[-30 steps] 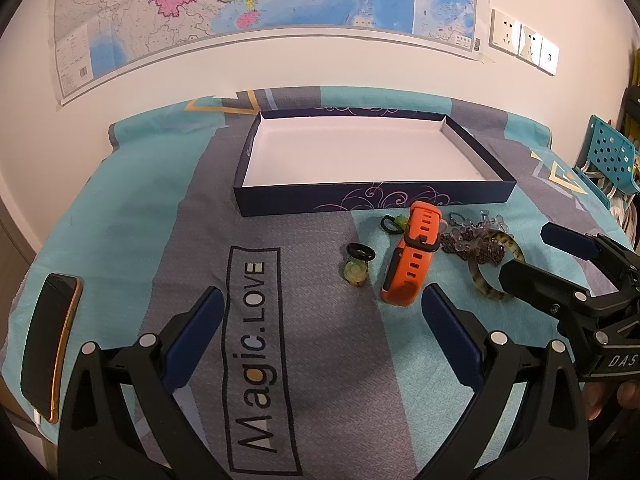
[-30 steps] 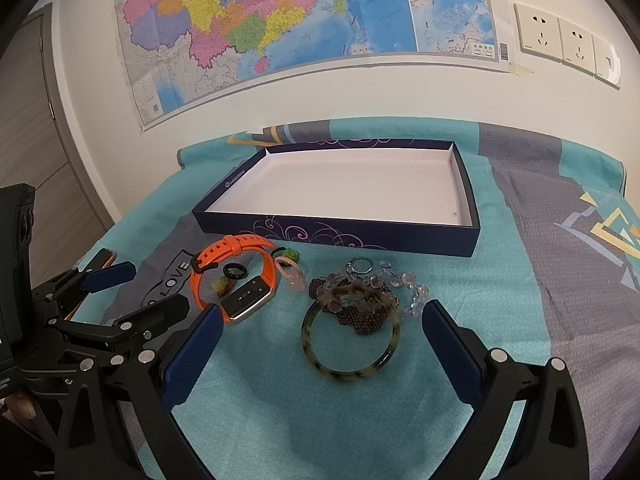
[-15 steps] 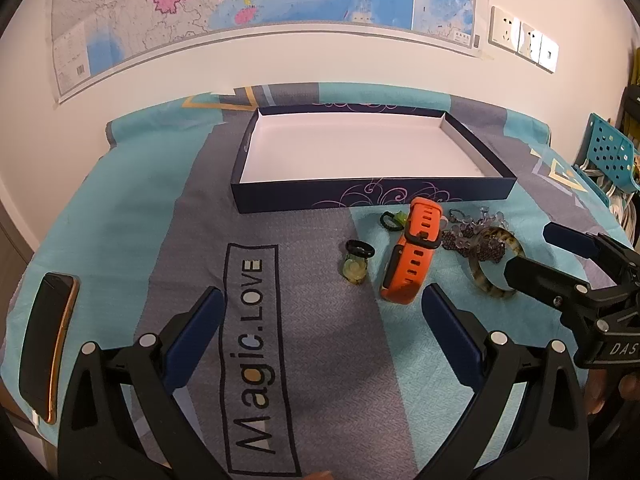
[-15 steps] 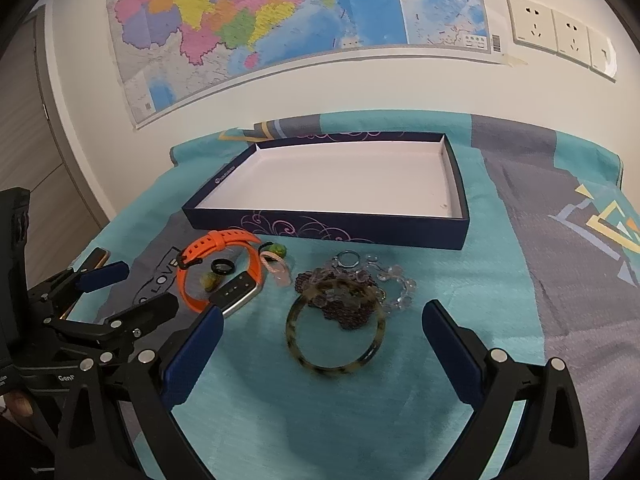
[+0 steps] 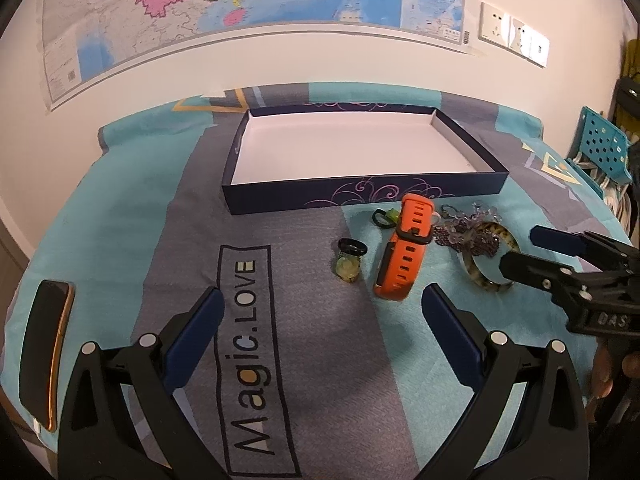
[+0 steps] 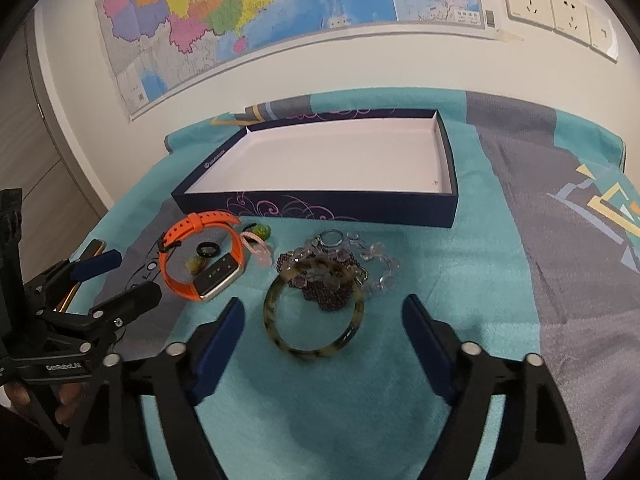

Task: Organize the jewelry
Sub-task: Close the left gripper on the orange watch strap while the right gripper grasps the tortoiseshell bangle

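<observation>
Since the box (image 6: 320,160) holds nothing, sorting has not begun: watch (image 6: 200,260), bangle (image 6: 314,312) and beads (image 6: 332,280) lie just before it; both hand-held grippers (image 5: 320,320) (image 6: 324,320) released.

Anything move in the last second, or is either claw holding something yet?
Only the right claw moved: it eased forward and lower toward the tortoiseshell bangle, which now lies just ahead of its open fingers. Nothing grasped or released. The left claw stays open short of the orange watch; the jewelry and the empty box are unmoved.
</observation>
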